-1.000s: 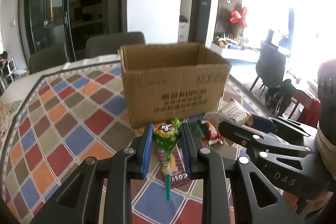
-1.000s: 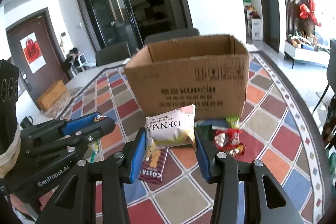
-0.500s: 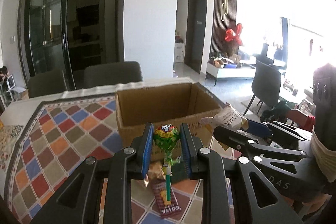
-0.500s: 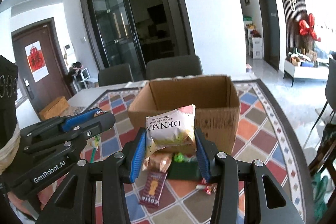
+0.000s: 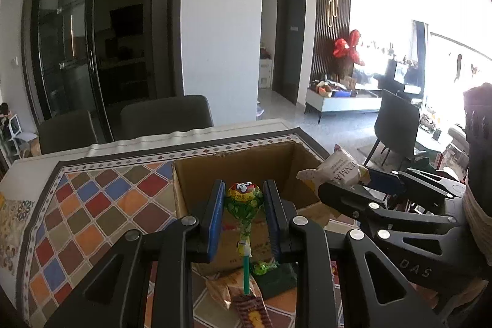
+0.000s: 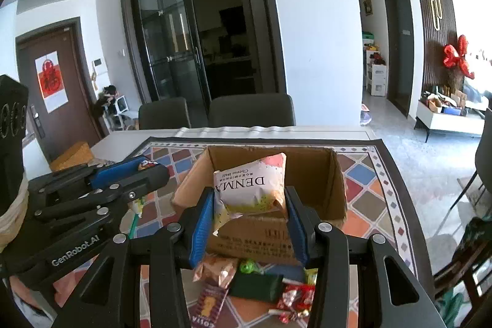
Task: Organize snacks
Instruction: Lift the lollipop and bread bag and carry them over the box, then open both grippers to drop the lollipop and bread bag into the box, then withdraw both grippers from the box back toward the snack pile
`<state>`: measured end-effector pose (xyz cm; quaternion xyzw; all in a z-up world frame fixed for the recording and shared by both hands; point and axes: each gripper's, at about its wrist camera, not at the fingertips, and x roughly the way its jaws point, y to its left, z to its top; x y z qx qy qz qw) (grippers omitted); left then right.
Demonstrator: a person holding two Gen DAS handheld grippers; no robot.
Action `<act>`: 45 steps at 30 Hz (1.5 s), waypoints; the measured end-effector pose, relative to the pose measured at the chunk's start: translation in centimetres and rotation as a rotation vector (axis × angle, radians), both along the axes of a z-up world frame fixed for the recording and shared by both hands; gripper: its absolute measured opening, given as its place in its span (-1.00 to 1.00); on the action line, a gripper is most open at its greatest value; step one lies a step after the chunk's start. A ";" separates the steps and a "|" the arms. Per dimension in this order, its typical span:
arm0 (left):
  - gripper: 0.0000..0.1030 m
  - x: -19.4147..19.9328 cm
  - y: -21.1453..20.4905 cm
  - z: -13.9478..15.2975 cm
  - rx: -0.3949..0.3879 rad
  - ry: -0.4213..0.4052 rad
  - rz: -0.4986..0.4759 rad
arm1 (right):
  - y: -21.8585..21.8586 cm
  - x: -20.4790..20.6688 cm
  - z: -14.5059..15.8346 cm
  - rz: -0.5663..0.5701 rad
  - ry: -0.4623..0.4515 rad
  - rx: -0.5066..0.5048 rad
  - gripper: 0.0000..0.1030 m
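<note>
Left wrist view shows the left gripper (image 5: pixel 243 211) clamped on a lollipop (image 5: pixel 243 199), the right gripper (image 6: pixel 249 215) pinching a snack bag (image 6: pixel 250 186) above the box (image 6: pixel 335 205); let go only once well inside its walls.

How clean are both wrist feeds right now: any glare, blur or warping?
Left wrist view: window glare whites out the upper right; the green-wrapped lollipop stays sharp. Right wrist view: evenly lit, white DENMA snack bag legible, slight blur on loose snacks at bottom. Both: fisheye bends the edges.
</note>
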<state>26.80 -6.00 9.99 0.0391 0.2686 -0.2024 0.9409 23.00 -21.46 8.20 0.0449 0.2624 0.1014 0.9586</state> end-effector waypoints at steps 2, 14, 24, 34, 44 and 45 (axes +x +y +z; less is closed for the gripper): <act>-0.49 1.1 -0.1 0.1 0.001 0.012 -0.001 | -0.1 1.1 -0.1 0.001 0.019 -0.001 -0.11; -0.49 7.3 -0.9 -1.5 0.032 0.097 0.009 | -0.9 6.9 -1.1 -0.031 0.114 -0.014 -0.11; -0.35 9.9 -1.7 -3.7 0.081 0.148 0.047 | -1.6 9.4 -3.6 -0.057 0.178 -0.001 -0.09; 0.04 6.7 -1.0 -3.2 0.091 0.088 0.094 | -2.4 8.1 -4.1 -0.117 0.182 -0.005 0.13; 0.04 2.3 0.2 -2.2 0.057 0.064 0.123 | -1.9 3.8 -3.0 -0.108 0.119 0.005 0.13; 0.04 1.8 0.4 -2.2 0.055 0.065 0.127 | -1.9 3.5 -3.0 -0.103 0.115 0.005 0.14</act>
